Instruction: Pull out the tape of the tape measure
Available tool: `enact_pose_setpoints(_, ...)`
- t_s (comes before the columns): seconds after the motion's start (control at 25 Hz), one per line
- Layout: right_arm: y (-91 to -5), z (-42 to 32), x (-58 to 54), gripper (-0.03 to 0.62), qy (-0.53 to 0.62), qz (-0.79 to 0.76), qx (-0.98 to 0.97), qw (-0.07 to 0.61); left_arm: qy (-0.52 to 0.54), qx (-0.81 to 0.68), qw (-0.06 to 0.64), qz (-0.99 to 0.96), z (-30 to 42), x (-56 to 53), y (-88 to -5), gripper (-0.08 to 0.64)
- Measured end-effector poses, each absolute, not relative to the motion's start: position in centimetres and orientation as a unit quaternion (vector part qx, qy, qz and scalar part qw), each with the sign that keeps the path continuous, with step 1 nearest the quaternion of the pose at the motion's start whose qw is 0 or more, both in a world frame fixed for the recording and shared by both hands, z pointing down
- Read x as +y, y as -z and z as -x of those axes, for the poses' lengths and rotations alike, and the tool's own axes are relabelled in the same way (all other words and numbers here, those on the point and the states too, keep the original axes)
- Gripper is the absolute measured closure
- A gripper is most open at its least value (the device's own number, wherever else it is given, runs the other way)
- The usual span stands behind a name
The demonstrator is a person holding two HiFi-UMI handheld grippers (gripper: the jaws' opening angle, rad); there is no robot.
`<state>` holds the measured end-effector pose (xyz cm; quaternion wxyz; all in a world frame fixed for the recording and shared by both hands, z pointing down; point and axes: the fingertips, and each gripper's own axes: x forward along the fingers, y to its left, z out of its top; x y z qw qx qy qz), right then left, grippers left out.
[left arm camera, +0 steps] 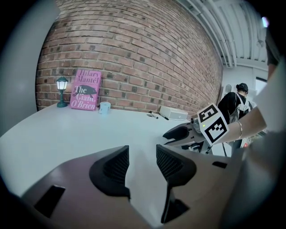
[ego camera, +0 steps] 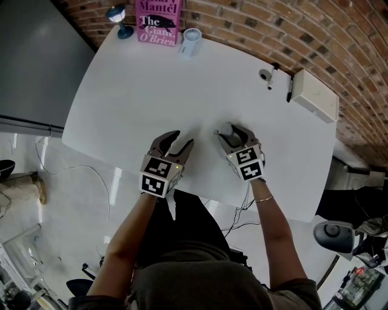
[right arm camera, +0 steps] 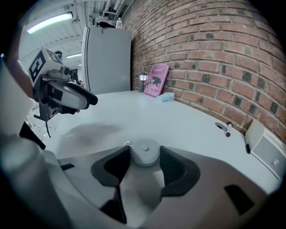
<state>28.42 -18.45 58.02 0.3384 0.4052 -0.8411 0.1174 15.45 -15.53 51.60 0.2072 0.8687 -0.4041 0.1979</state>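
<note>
A small round white tape measure (right arm camera: pixel 145 156) lies flat on the white table (ego camera: pixel 139 91), with a little metal tab (right arm camera: pixel 128 143) showing at its left side. My right gripper (right arm camera: pixel 144 151) has it between its fingertips, and both touch the case's sides. From the head view, the tape measure (ego camera: pixel 225 129) peeks out between the tips of that right gripper (ego camera: pixel 232 132). Just to its left, my left gripper (ego camera: pixel 183 139) rests near the table's front edge, open with only bare table between its fingers (left arm camera: pixel 118 165).
At the table's back edge stand a pink book (ego camera: pixel 159 21), a tiny lamp (ego camera: pixel 119 18) and a small white cup (ego camera: pixel 191 41). Markers (ego camera: pixel 273 75) and a white box (ego camera: pixel 315 94) lie at the back right. A brick wall runs behind.
</note>
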Motion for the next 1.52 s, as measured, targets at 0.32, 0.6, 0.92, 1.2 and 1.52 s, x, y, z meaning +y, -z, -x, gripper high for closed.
enact_pose_setpoints(0.32, -54.8, -27.7, -18.0, 0.379, -0.111, -0.437, -0.841, 0.299, -0.186, -0.376, 0.198, -0.886, -15.5, -15.7, -50.6, 0.364)
enact_pose_setpoints(0.6, -51.3, -25.9, -17.2, 0.379, -0.079, -0.454, -0.846, 0.27, -0.171, -0.343, 0.185, -0.905, -15.8, -16.2, -48.8, 0.365)
enact_pose_setpoints(0.92, -47.7, -21.9, -16.7, 0.379, -0.054, -0.472, -0.849, 0.231, -0.157, -0.303, 0.171, -0.924, -14.2, -16.1, -47.0, 0.37)
enact_pose_setpoints(1.2, -46.1, -17.6, -16.0, 0.379, -0.025, -0.461, -0.859, 0.222, -0.159, -0.278, 0.151, -0.935, -12.4, -15.7, -46.1, 0.381)
enact_pose_setpoints(1.52, -44.3, -13.7, -15.4, 0.379, -0.006, -0.446, -0.87, 0.212, -0.159, -0.256, 0.136, -0.944, -10.4, -15.2, -45.2, 0.411)
